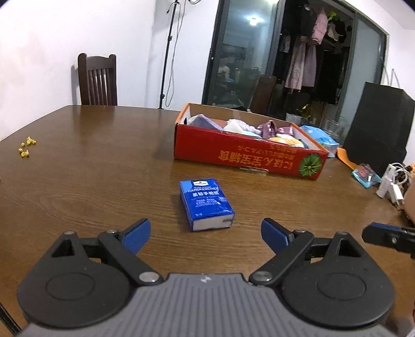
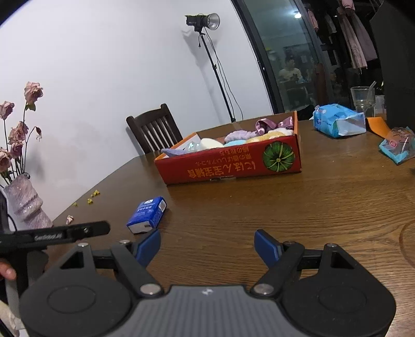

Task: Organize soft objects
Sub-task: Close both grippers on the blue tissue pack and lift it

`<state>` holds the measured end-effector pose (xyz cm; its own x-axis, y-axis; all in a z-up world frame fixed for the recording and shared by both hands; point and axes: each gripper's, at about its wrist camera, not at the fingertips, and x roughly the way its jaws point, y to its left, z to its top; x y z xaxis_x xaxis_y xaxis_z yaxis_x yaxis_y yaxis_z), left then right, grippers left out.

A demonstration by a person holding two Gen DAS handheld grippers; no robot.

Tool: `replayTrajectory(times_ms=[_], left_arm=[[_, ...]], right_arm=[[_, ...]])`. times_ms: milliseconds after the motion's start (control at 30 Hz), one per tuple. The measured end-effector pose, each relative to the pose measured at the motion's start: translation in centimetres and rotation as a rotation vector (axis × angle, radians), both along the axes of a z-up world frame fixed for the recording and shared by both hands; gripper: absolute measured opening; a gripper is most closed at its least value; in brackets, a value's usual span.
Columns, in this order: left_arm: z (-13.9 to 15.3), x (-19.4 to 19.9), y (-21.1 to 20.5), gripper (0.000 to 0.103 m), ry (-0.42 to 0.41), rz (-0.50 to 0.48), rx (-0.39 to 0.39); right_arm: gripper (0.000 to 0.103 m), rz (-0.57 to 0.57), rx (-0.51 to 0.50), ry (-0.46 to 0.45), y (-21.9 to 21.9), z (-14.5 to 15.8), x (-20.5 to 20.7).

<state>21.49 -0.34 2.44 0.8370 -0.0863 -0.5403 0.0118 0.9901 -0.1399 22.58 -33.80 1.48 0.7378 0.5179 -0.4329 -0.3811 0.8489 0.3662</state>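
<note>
In the left wrist view, the left tongs (image 1: 205, 234) fill the bottom of the frame with their blue-tipped fingers spread wide and nothing between them. Just above the gap, at the centre of the frame, a blue tissue pack (image 1: 206, 203) lies flat on the brown wooden tabletop (image 1: 90, 181), apart from both fingers. Further up and to the right sits a red cardboard box (image 1: 246, 155), already holding soft things: a purple cloth (image 1: 205, 121), a white piece (image 1: 234, 127), a pink-purple bow-like piece (image 1: 269, 128) and a yellow piece (image 1: 286, 141). A light blue plastic packet (image 1: 320, 137) lies just beyond the box's right end. Small yellow crumbs (image 1: 27, 146) are scattered at the left edge, and a dark wooden chair (image 1: 97, 79) stands at the upper left. At the right edge, part of the other tool pokes into the frame. In the right wrist view, the right tongs (image 2: 207, 248) sit at the bottom, also spread and holding nothing. The tissue pack lies left of centre, just above the left finger (image 2: 149, 247), which is near it but not touching it. The red box stands at the centre of the frame, well apart from the pack. A vase of dried pink roses (image 2: 24, 204) occupies the left edge, and a lamp on a stand (image 2: 207, 22) rises at the top centre.
</note>
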Motion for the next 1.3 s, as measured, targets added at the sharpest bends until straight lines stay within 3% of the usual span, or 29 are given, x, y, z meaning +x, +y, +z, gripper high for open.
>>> replayTrajectory(times_ms=[367,700,767,800,833,967,1067,1133,1200,1300], left_arm=[[-2.1,4.7,1.2,0.094,0.031,0.027,-0.029],[-2.8,7.9,0.5,0.092,0.040,-0.057,-0.085],[-2.8,8.7,0.2,0.077,0.031,-0.070,-0.063],[-2.8,9.1,0.1,0.058,0.032,-0.077,-0.052],[-2.9,9.4,-0.1,0.049,0.029,-0.084,-0.047],[-3.0,9.0,-1.7,0.049,0.043,-0.232,-0.098],[-2.9,7.0,-5.3,0.050,0.047,-0.482,-0.089],[-2.8,5.5,-6.8,0.059,0.032,-0.585,-0.088],[-2.7,4.3,-6.9,0.074,0.006,-0.571,-0.067],[-2.1,2.9,-5.2,0.074,-0.008,-0.488,-0.111]], right_arm=[[0.079,0.022,-0.054,0.024,2.1,-0.1,4.5],[0.078,0.077,-0.085,0.037,6.4,0.1,10.1],[0.078,0.087,-0.087,0.047,7.3,0.0,11.1],[0.077,0.091,-0.087,0.053,7.7,0.0,11.5],[0.077,0.093,-0.088,0.057,8.0,-0.1,11.9],[0.076,0.075,-0.086,0.043,8.3,0.3,12.1],[0.076,0.022,-0.081,0.042,6.7,0.3,12.1],[0.076,-0.016,-0.075,0.055,5.1,0.1,12.0],[0.077,-0.044,-0.069,0.069,3.6,-0.1,11.4],[0.077,-0.020,-0.072,0.060,2.9,-0.1,9.8]])
